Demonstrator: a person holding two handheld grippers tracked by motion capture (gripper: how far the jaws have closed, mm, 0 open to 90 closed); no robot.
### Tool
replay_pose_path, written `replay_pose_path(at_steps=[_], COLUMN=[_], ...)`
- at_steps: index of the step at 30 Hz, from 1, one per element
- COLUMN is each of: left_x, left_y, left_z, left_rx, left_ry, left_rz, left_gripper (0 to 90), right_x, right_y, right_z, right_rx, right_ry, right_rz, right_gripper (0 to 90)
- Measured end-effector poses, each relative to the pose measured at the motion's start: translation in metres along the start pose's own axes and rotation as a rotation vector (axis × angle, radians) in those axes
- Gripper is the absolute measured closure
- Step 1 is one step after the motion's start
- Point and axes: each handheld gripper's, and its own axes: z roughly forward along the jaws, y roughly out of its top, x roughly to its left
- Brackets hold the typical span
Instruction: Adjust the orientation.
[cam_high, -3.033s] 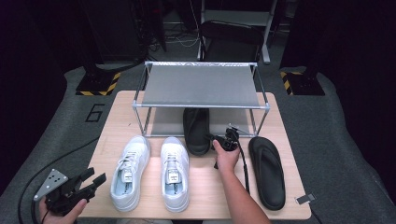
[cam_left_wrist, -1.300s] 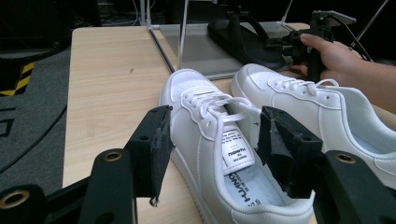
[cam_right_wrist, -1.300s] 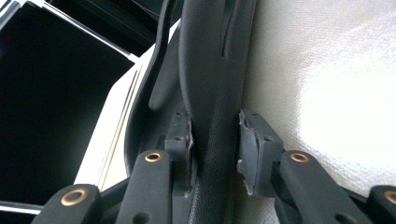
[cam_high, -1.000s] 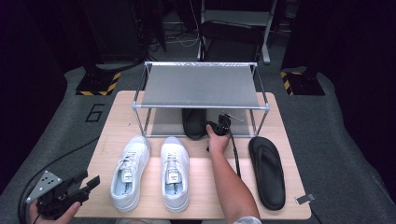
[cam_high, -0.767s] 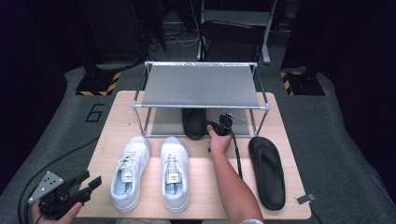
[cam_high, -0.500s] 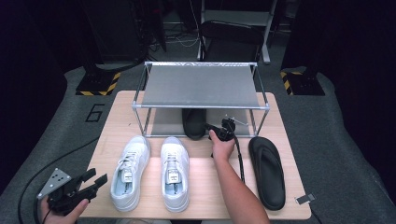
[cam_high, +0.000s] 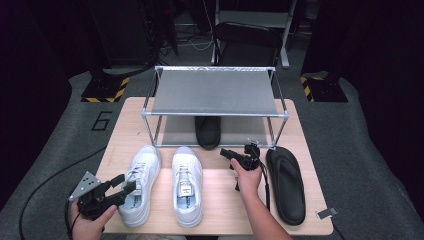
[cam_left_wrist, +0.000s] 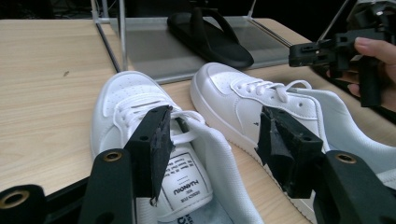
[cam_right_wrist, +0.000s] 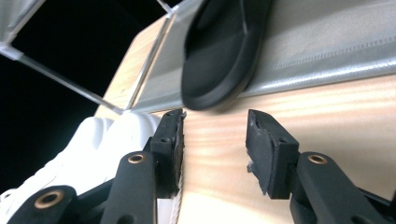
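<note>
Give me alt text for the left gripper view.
The left tongs hang open over the collar of a white sneaker, its tongue label between the pads. A second white sneaker lies beside it, a black sandal on the rack's lower shelf beyond.

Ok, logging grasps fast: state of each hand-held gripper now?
Left hand-held gripper: open, around the left sneaker's collar.
Right hand-held gripper: open, empty, jaws just opened.
</note>
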Motion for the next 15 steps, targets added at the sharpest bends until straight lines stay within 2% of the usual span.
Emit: replay_pose_path(at_steps=[3, 5, 6, 7, 12, 13, 15], left_x=[-0.001, -0.003, -0.003, -0.003, -0.001, -0.001, -0.001], left_y=[0.001, 0.003, 0.004, 0.004, 0.005, 0.005, 0.005], left_z=[0.002, 0.002, 0.001, 0.001, -0.003, -0.003, -0.004], left_rx=[0.003, -0.014, -0.006, -0.009, -0.007, -0.007, -0.006], left_ry=[-0.008, -0.004, -0.015, -0.015, -0.014, -0.014, -0.005], left_rz=[-0.002, -0.002, 0.003, 0.005, 0.003, 0.003, 0.004], left_gripper=[44.0, 44.0, 44.0, 44.0, 44.1, 44.1, 44.1], right_x=[0.004, 0.007, 0.007, 0.008, 0.008, 0.008, 0.006], right_y=[-0.008, -0.015, -0.017, -0.020, -0.035, -0.035, -0.042], right_z=[-0.014, -0.026, -0.031, -0.036, -0.067, -0.067, -0.087], right_rx=[0.000, 0.016, 0.014, 0.014, -0.031, -0.031, -0.065], right_ry=[0.012, 0.010, -0.003, -0.009, -0.052, -0.052, -0.079], right_rz=[-0.020, -0.071, -0.105, -0.116, -0.219, -0.219, -0.251], right_gripper=[56.5, 56.7, 56.8, 56.9, 57.4, 57.4, 58.0])
